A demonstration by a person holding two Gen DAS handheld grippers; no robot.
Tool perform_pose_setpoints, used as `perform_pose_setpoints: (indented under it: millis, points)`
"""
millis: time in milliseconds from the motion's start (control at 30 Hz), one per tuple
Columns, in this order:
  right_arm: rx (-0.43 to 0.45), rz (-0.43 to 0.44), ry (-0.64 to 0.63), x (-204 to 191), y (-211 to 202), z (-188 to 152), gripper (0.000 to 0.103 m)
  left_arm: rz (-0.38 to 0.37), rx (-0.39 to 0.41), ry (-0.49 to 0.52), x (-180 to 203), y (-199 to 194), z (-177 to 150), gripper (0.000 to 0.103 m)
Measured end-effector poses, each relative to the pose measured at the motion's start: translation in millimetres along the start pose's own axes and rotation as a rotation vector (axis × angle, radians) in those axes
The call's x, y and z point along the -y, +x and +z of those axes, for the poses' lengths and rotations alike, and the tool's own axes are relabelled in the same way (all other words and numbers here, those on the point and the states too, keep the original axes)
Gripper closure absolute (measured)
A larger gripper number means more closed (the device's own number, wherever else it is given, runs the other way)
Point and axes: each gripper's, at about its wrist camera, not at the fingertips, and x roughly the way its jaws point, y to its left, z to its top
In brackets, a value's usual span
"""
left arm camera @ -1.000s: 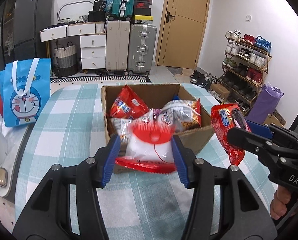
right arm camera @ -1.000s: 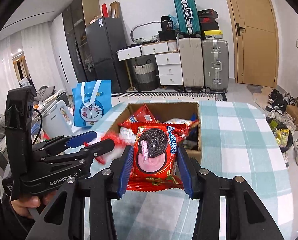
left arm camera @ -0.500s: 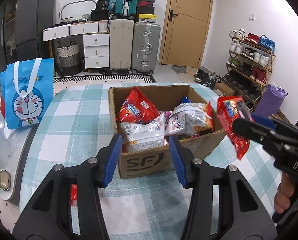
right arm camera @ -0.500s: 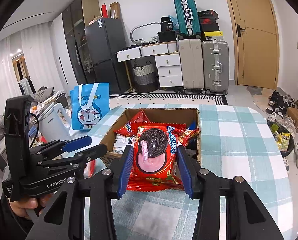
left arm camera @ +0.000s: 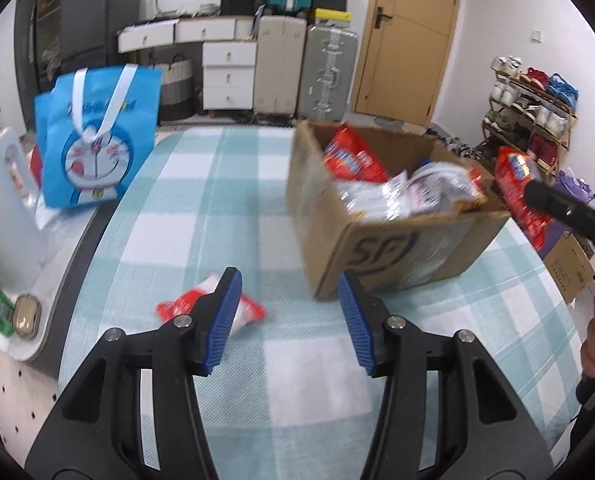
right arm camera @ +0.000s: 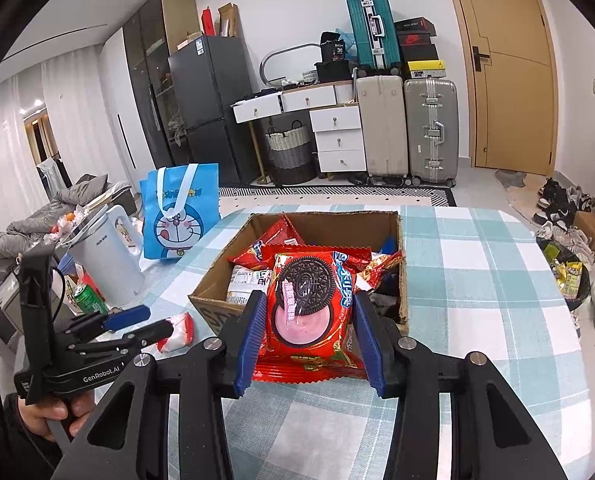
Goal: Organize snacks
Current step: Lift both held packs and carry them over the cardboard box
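The cardboard box [left arm camera: 381,248] read "SF"; the right gripper [right arm camera: 309,336] clamped an Oreo packet [right arm camera: 309,312]; the left gripper [left arm camera: 289,316], jaws just widening and empty, had dropped its red-and-white packet [left arm camera: 245,312] at lower left

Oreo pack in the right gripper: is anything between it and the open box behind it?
Nothing visible blocks it. The Oreo pack is clamped in the right gripper just in front of the box, above its near rim. The box is open on top, though already fairly full of snack packs.
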Motion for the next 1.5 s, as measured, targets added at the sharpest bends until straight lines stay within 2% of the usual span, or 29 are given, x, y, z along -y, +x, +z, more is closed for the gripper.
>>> perform_pose_setpoints:
  millis: [133, 233, 433, 633, 700, 733, 833, 1100, 1500]
  points:
    - [-0.011, 0.003, 0.003, -0.5, 4.3, -3.0, 0.059, 0.022, -0.034, -0.061, -24.7, 7.6, -13.4, 0.039]
    - [-0.02, 0.005, 0.006, -0.3, 8.4, -4.3, 0.059, 0.033, -0.059, -0.104, -39.7, 17.9, -17.8, 0.035]
    - [-0.028, 0.0, 0.008, 0.4, 11.2, -5.3, 0.059, 0.052, -0.139, -0.131, -54.2, 49.4, -25.1, 0.034]
    - [-0.036, -0.006, 0.009, 1.9, 15.6, -4.8, 0.059, 0.084, -0.179, -0.132, -56.3, 75.6, -27.5, 0.035]
    - [-0.037, -0.008, 0.01, 2.6, 16.5, -4.7, 0.059, 0.092, -0.167, -0.123, -55.3, 77.6, -27.1, 0.042]
    - [-0.038, -0.008, 0.01, 2.9, 16.8, -4.8, 0.059, 0.099, -0.16, -0.112, -54.2, 78.1, -27.2, 0.05]
    - [-0.038, -0.009, 0.009, 3.1, 17.1, -4.6, 0.059, 0.088, -0.153, -0.109, -53.1, 76.1, -27.6, 0.057]
    - [-0.038, -0.006, 0.009, 3.8, 19.5, -3.6, 0.059, 0.031, -0.056, -0.113, -45.9, 44.5, -21.6, 0.058]
    - [-0.024, -0.004, 0.011, 4.4, 17.2, -0.8, 0.059, -0.036, 0.103, -0.079, -16.3, -13.6, 13.9, 0.058]
